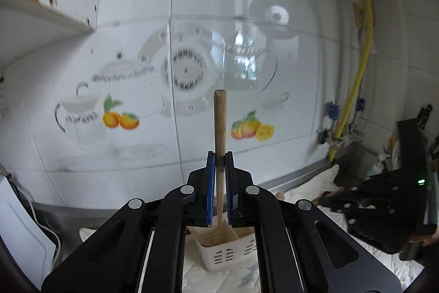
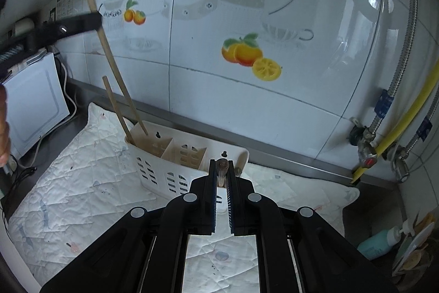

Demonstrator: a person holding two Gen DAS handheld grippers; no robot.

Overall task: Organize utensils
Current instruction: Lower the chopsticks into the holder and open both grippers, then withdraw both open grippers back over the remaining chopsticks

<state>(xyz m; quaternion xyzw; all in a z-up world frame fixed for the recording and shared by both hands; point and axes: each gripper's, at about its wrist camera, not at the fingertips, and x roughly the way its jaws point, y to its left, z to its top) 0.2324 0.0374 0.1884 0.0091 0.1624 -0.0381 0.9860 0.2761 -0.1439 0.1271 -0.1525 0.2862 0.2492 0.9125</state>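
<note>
My left gripper (image 1: 220,155) is shut on a long wooden chopstick (image 1: 220,122) that stands nearly upright. In the right wrist view this left gripper (image 2: 96,19) grips the stick high up, and the chopstick (image 2: 115,67) slants down with its lower tip at the mouth of the left compartment of a white slotted caddy (image 2: 164,172). A second chopstick (image 2: 116,111) leans in that same compartment. My right gripper (image 2: 222,164) is shut on the rounded end of a wooden-handled utensil (image 2: 222,166) that stands at the caddy's right end. Its lower part is hidden.
The caddy sits on a white quilted cloth (image 2: 68,183) on a steel counter against a tiled wall. A white appliance (image 2: 33,106) with cables stands left. A yellow gas hose (image 2: 406,122) and valves are on the right, with a teal bottle (image 2: 376,243) below.
</note>
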